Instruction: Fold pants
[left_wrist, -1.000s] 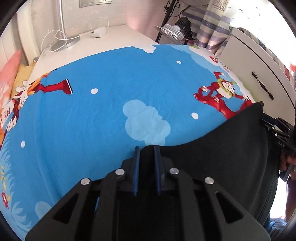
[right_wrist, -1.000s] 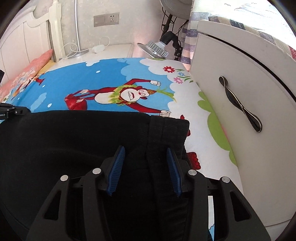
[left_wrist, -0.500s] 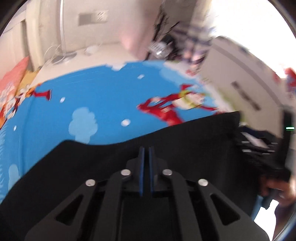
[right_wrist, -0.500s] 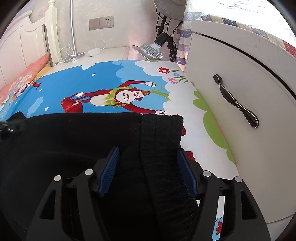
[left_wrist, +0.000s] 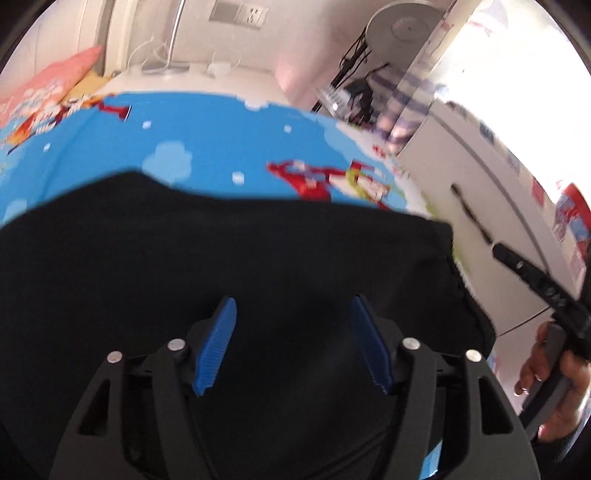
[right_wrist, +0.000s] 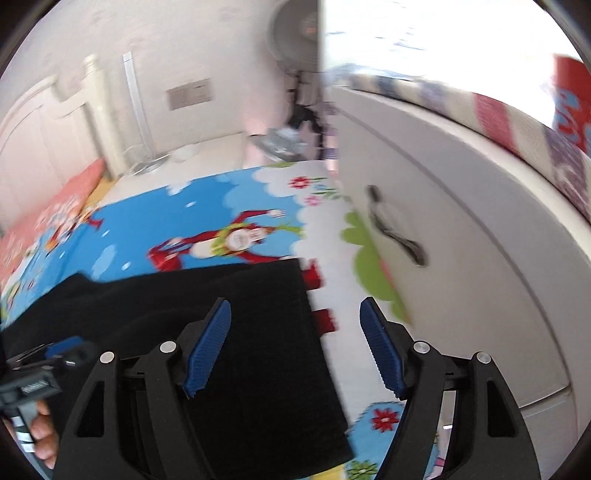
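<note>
pants (left_wrist: 229, 258) flat on bed (left_wrist: 221, 147), near edge | left gripper (left_wrist: 293, 343) + right gripper (right_wrist: 295, 350) fingers opening, holding nothing | risk: my fingers snag cloth, fold shifts

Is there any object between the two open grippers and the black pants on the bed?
Nothing visible. The black pants lie on the cartoon bedsheet directly under the left gripper and partly under the right gripper. Both jaws are opening and press on nothing.
</note>
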